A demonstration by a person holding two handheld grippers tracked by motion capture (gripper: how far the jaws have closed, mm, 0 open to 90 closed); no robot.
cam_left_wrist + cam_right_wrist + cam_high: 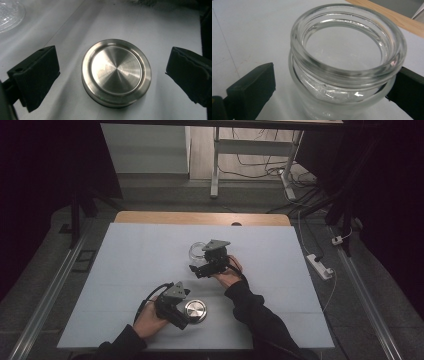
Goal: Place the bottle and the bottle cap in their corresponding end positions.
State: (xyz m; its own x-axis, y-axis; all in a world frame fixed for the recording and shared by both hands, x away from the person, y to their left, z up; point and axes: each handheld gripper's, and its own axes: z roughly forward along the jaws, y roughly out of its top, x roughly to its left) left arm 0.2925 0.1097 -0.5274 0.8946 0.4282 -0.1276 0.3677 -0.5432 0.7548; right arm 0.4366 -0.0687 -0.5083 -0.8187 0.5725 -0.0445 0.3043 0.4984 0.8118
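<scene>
Holding a gripper in each hand, you have both sets of jaws spread wide with nothing clamped in either. Nearest you, your left gripper (pixel 186 312) sits low over the desk (pixel 125 270), and the metal lid (pixel 116 72) lies flat on the white surface right between its jaws. In the left gripper view a clear gap shows on each side of the lid, so neither pad touches it. From above, the lid (pixel 195 310) rests just beside the gripper's tips, on the side toward your right arm.

Farther out, your right gripper (pixel 199 265) reaches toward the glass jar (pixel 198 251), which stands upright and open-mouthed on the desk. In the right gripper view the jar (pixel 347 62) stands between the jaws. The pad on the left of that view stands apart from the glass; the pad on the right sits close against the jar's shoulder, under the rim, and you cannot tell there whether it touches. Beyond the jar, the desk's wooden edge (pixel 387 17) shows past the white cover.
</scene>
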